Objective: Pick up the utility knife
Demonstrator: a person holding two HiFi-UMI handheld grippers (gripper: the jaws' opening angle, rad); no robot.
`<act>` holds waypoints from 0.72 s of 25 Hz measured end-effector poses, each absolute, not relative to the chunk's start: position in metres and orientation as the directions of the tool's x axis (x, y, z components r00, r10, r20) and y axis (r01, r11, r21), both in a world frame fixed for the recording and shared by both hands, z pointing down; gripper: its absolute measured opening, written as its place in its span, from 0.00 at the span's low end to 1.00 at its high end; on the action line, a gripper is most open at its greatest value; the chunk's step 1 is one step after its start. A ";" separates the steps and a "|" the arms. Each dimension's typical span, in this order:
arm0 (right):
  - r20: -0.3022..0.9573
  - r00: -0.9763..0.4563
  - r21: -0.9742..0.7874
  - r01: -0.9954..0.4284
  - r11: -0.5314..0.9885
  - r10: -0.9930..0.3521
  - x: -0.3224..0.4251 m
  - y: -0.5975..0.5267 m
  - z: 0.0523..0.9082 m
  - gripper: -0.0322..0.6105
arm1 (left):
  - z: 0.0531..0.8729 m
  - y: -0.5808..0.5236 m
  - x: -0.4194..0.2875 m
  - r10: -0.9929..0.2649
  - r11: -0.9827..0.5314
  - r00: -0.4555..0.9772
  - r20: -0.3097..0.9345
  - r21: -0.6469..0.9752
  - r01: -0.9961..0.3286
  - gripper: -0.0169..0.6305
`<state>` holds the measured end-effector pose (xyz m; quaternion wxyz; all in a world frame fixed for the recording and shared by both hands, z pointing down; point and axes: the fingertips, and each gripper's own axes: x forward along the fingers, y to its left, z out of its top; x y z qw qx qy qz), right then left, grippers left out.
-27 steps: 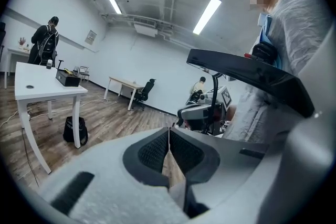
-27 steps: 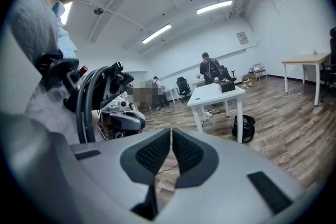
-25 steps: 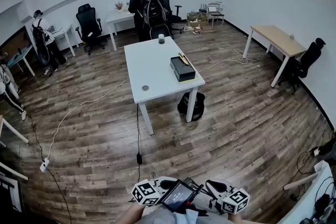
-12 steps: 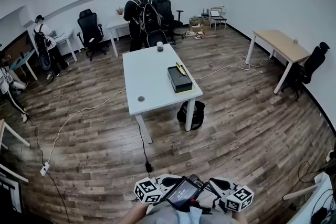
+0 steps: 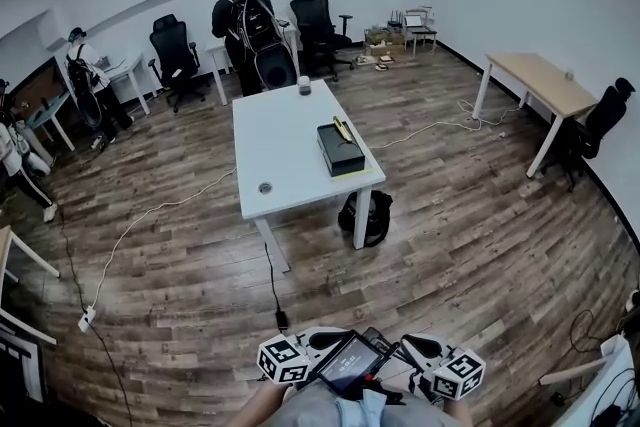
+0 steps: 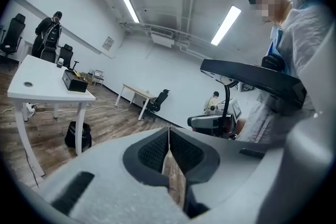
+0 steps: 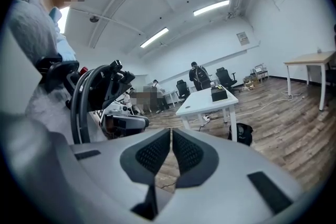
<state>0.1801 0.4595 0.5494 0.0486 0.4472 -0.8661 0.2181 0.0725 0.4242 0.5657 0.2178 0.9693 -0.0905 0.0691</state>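
A thin yellow item (image 5: 343, 128), possibly the utility knife, lies along the far side of a black box (image 5: 340, 151) on the white table (image 5: 280, 140), several steps ahead of me. Both grippers are held low at the bottom of the head view, close to my body, either side of a phone screen (image 5: 349, 363). My left gripper (image 5: 300, 355) (image 6: 169, 131) has its pads together with nothing between them. My right gripper (image 5: 440, 370) (image 7: 171, 131) is shut and empty too. The table (image 7: 207, 99) shows far off in the right gripper view.
A small round disc (image 5: 265, 187) and a cup (image 5: 304, 87) also sit on the table. A black bag (image 5: 368, 215) stands under it, and cables (image 5: 272, 280) run across the wood floor. A person with a backpack (image 5: 245, 30) stands behind, beside office chairs; a wooden desk (image 5: 535, 80) is at right.
The table has drawn slightly nearer and shifted left in the head view. The person with the backpack has moved left. Both grippers stay shut low in the frame.
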 end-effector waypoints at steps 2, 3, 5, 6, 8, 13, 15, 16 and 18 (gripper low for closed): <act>0.283 -0.596 -0.341 -0.795 0.502 -0.751 0.182 0.455 0.552 0.10 | 0.567 0.419 0.076 -0.145 -0.888 0.974 0.174 0.411 -0.205 0.06; 0.284 -0.598 -0.345 -0.793 0.502 -0.750 0.183 0.453 0.553 0.10 | 0.567 0.416 0.077 -0.145 -0.888 0.974 0.173 0.412 -0.206 0.06; 0.287 -0.600 -0.353 -0.791 0.500 -0.747 0.182 0.446 0.554 0.10 | 0.568 0.407 0.077 -0.149 -0.884 0.974 0.171 0.419 -0.208 0.06; 0.289 -0.601 -0.355 -0.790 0.499 -0.745 0.181 0.441 0.555 0.10 | 0.568 0.402 0.077 -0.149 -0.882 0.974 0.169 0.424 -0.208 0.06; 0.291 -0.600 -0.356 -0.791 0.497 -0.745 0.179 0.429 0.554 0.10 | 0.569 0.391 0.076 -0.142 -0.880 0.976 0.166 0.429 -0.202 0.06; 0.289 -0.596 -0.358 -0.793 0.492 -0.749 0.174 0.388 0.551 0.10 | 0.567 0.352 0.070 -0.139 -0.882 0.977 0.162 0.427 -0.197 0.06; 0.290 -0.604 -0.354 -0.788 0.503 -0.742 0.170 0.369 0.549 0.10 | 0.565 0.331 0.066 -0.154 -0.880 0.976 0.157 0.428 -0.208 0.06; 0.291 -0.608 -0.352 -0.786 0.509 -0.738 0.167 0.359 0.547 0.10 | 0.564 0.320 0.064 -0.161 -0.878 0.975 0.155 0.429 -0.213 0.06; 0.292 -0.614 -0.352 -0.782 0.514 -0.733 0.163 0.339 0.545 0.10 | 0.562 0.298 0.059 -0.172 -0.873 0.973 0.155 0.433 -0.224 0.06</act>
